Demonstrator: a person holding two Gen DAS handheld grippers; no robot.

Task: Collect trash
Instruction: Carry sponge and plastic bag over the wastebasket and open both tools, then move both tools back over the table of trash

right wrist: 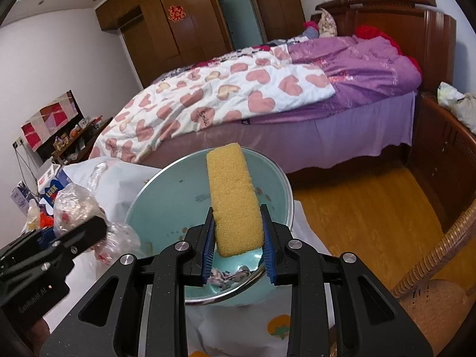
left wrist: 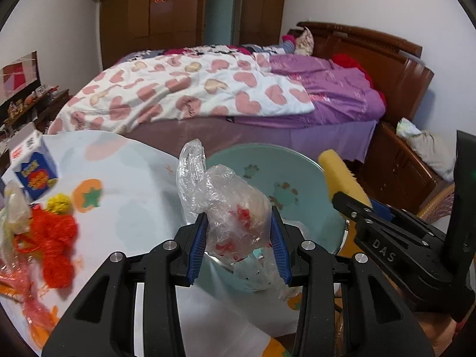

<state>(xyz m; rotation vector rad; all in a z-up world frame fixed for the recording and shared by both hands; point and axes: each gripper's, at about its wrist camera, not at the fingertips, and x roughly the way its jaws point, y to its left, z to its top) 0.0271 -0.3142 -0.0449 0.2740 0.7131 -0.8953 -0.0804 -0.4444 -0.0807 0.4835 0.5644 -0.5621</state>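
In the left wrist view, the left hand-held gripper [left wrist: 239, 245] is clamping a crumpled clear plastic bag [left wrist: 230, 208] with red print between its blue pads, jaws partly closed on it, the bag bulging above the fingers. It is hanging over the near rim of a pale green basin [left wrist: 297, 175] sitting on the worktop [left wrist: 134, 208], which is wearing a white cloth with orange fruit prints. Red mesh netting [left wrist: 55, 238], a yellow ball of netting [left wrist: 59, 203] and a blue box [left wrist: 35, 175] are lying at the left. The right hand-held gripper [left wrist: 346, 199] is reaching in from the right.

In the right wrist view, the right hand-held gripper [right wrist: 238, 242] is pinching a yellow sponge [right wrist: 235, 199] narrowly by its lower end, the sponge standing upright over the basin [right wrist: 166, 202]. Torn scraps [right wrist: 229, 276] are lying in the basin's bottom. The bag [right wrist: 77, 205] is showing at the left, and a bed [right wrist: 267, 98] is standing behind.
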